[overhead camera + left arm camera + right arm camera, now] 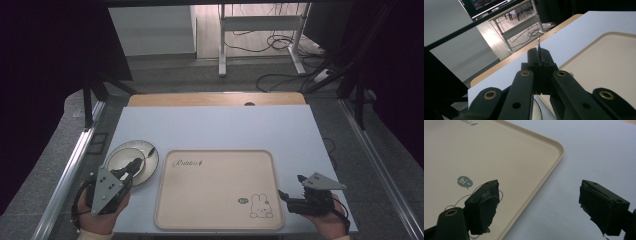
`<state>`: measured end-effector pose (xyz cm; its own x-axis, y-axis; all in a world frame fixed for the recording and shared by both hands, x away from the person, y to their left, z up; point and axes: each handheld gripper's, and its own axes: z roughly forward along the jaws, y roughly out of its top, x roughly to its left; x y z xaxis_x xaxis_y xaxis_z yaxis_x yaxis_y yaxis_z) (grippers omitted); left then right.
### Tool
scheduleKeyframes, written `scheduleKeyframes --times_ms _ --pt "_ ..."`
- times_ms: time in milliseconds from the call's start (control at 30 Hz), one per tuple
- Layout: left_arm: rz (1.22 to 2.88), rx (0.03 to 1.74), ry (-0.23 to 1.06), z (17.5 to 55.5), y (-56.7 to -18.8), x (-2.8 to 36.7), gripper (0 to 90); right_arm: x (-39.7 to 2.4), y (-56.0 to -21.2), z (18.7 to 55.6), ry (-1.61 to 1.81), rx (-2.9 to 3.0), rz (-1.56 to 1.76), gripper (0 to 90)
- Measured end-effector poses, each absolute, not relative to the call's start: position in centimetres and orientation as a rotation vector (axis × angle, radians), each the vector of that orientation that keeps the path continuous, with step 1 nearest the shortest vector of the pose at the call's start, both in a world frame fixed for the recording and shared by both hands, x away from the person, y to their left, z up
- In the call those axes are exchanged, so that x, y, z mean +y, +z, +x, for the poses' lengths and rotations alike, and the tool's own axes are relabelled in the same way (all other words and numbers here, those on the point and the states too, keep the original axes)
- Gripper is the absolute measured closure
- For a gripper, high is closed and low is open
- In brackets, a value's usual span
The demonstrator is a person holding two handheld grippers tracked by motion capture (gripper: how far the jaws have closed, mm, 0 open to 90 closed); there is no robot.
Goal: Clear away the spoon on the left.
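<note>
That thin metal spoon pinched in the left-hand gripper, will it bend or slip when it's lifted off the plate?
The spoon looks like shiny metal, so it is probably stiff and light. The left gripper pinches only its thin handle edge-on, so it might swivel or slide in smooth pads. Its bowl appears to lie on the glossy plate, where it could scrape or clink.

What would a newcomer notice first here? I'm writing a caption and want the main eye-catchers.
The big beige tray with a rabbit drawing at its near right corner fills the middle of the pale blue table. Left of it sits a round plate, where the left gripper is shut on a thin metal utensil. The right gripper hangs open over the tray's right edge.
</note>
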<state>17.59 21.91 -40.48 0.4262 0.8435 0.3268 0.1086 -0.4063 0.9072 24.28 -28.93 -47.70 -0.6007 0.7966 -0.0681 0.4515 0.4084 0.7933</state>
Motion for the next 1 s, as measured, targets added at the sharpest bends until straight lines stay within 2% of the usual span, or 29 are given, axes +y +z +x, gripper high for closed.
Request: scheduleKeyframes --times_ms 767,1000 --pt "1.857 0.729 0.996 21.0 -39.9 17.9 90.0 -29.0 -47.7 24.2 1.054 2.224 1.066 17.1" --pt "1.906 0.726 0.964 21.5 -41.3 17.1 90.0 -29.1 -47.7 24.2 1.051 2.226 1.065 17.1"
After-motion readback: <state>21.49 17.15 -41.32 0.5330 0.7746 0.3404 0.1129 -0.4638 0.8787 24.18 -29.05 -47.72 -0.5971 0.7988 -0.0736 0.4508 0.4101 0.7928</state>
